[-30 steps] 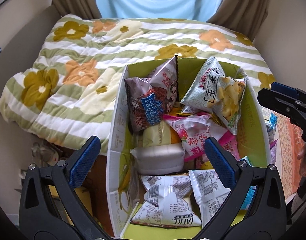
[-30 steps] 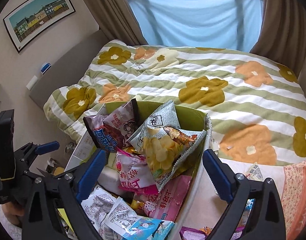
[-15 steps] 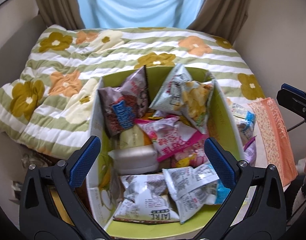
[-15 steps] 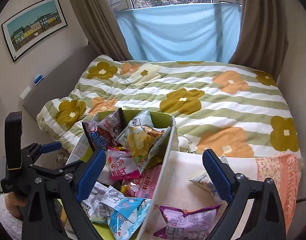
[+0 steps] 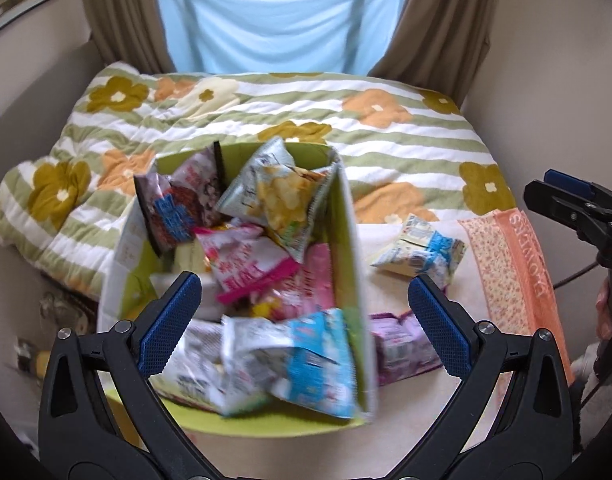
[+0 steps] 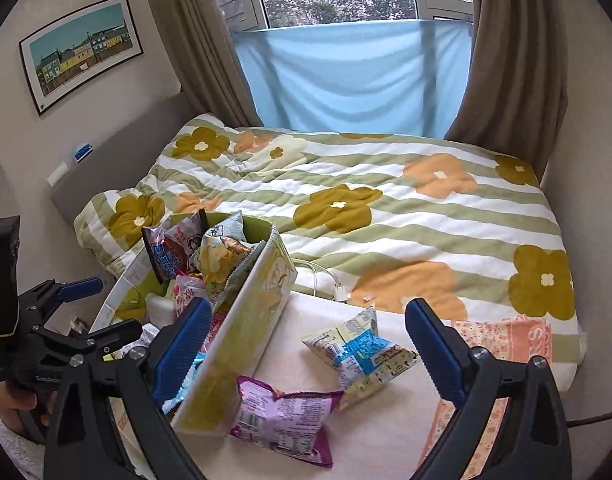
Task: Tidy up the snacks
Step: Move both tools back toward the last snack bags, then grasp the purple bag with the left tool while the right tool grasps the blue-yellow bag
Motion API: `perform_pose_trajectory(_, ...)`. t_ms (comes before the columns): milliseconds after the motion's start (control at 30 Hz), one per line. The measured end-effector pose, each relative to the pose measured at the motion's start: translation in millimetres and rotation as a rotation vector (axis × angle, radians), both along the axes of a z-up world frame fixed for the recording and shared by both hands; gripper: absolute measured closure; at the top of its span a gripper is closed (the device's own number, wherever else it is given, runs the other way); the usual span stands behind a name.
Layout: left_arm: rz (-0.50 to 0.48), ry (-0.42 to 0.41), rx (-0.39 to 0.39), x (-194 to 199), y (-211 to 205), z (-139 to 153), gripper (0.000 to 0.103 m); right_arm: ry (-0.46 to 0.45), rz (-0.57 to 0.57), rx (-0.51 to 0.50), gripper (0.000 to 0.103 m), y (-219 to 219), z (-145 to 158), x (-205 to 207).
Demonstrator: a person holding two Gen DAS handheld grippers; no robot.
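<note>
So at this point I had both grippers up over the snack box (image 5: 348, 248), a green-lined cardboard one that was stuffed pretty full. The left gripper (image 5: 305, 304) had its jaws spread wide and held nothing, hovering above the near end of the box. Same story on the right gripper (image 6: 308, 330): jaws wide apart, empty, hanging over the cream surface just right of the box.

Inside the box I could see a potato chip bag (image 5: 283, 196) standing tilted near the far end, a dark bag with blue lettering (image 5: 167, 210) beside it on the left, a pink-and-white packet (image 5: 241, 264) in the middle, and a light blue packet (image 5: 314, 360) at the near end. That last one was blurry in the left wrist view, so I couldn't read much off it.

Two snacks were outside the box on the cream surface: a purple packet (image 6: 283, 416) lying just beside the box wall, and a blue-and-white packet (image 6: 360, 354) a bit farther right, between my right jaws. Behind everything was the bed with the flowered quilt (image 6: 366, 208), and an orange patterned towel (image 6: 502, 332) lay off to the right.
</note>
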State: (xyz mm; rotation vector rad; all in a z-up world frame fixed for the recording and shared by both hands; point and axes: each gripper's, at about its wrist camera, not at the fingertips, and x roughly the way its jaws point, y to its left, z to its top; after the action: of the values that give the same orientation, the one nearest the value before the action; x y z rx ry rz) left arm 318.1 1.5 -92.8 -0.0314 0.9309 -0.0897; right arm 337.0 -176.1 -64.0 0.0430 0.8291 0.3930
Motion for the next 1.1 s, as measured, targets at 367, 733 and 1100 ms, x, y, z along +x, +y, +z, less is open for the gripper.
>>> perform_pose_trajectory(367, 0.178, -0.031, 0.020, -62.2, -93.1, -23.0, 0.000, 0.037, 0.188, -0.012, 0.007, -60.3, -27.4, 10.9)
perform_pose_trajectory(733, 0.234, 0.071, 0.079, -64.9, -138.5, -108.2, 0.000, 0.146, 0.295, -0.043, 0.007, -56.8, -92.6, 35.1)
perform_pose_trajectory(1100, 0.267, 0.129, 0.139, -31.6, -142.5, -162.6, 0.000, 0.227, 0.371, -0.080, 0.007, -38.2, -149.0, 52.5)
